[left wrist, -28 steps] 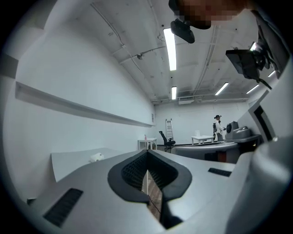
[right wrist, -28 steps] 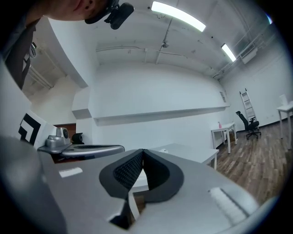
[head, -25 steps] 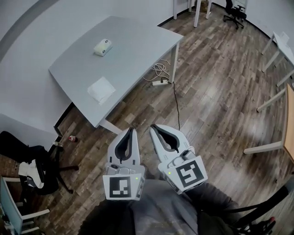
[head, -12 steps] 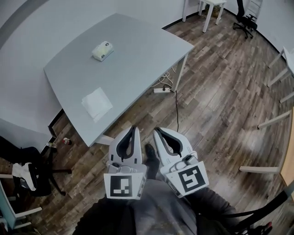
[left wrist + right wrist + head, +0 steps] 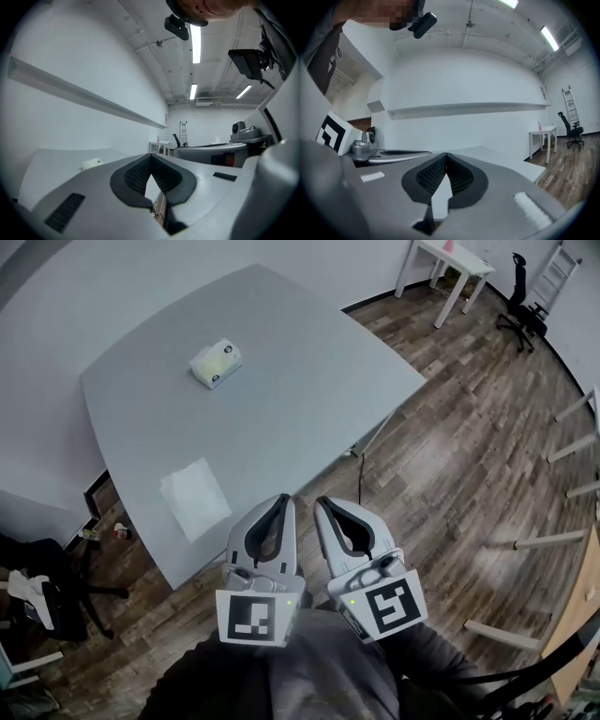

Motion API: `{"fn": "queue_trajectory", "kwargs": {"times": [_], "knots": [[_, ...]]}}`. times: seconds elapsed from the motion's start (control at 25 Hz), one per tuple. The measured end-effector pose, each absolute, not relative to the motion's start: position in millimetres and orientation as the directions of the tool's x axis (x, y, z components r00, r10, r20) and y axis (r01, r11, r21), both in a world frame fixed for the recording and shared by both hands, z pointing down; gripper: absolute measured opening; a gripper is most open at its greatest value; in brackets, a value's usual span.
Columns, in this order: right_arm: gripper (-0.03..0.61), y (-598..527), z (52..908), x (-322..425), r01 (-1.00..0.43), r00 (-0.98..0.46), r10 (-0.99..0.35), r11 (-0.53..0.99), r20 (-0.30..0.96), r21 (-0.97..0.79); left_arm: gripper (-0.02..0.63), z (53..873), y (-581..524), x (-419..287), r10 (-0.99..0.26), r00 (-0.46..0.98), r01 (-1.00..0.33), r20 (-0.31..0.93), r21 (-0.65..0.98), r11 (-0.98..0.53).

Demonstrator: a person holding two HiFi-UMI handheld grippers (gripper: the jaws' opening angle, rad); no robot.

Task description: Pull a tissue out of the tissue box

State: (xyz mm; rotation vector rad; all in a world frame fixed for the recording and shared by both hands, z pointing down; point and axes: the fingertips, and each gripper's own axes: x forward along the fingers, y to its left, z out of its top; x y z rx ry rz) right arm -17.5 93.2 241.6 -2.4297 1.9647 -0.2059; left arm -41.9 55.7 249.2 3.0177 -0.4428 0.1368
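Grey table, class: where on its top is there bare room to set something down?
The widest bare stretch of the table runs from the tissue box to the right corner. Also bare: the strip between that box and the flat white sheet. Only the near left edge, under the sheet, is taken.

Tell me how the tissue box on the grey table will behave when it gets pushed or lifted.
The tissue box looks small and soft-edged, so it is probably light and squashable. It lies low on the smooth table, so a push would likely slide it, not tip it. Nothing braces it; an upward tug may lift it.
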Motion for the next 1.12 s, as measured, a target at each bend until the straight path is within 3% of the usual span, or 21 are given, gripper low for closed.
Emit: {"fn": "queue_trajectory", "kwargs": {"times": [0.52,0.88,1.12], "knots": [[0.002,-9,225,85,-0.997,0.029,-0.999,-0.031,0.033,-0.068,0.002,257,-32,36,-0.443,0.886,-0.453,0.132,0.048,-0.89],[0.002,-79,260,188,-0.961,-0.252,-0.963,0.238,0.093,-0.141,0.002,271,-95,142,-0.659,0.729,-0.676,0.187,0.04,-0.736],[0.002,-116,261,221,-0.904,-0.417,-0.902,0.398,0.111,-0.154,0.002,267,-128,174,-0.771,0.606,-0.792,0.198,0.056,-0.608]]}}
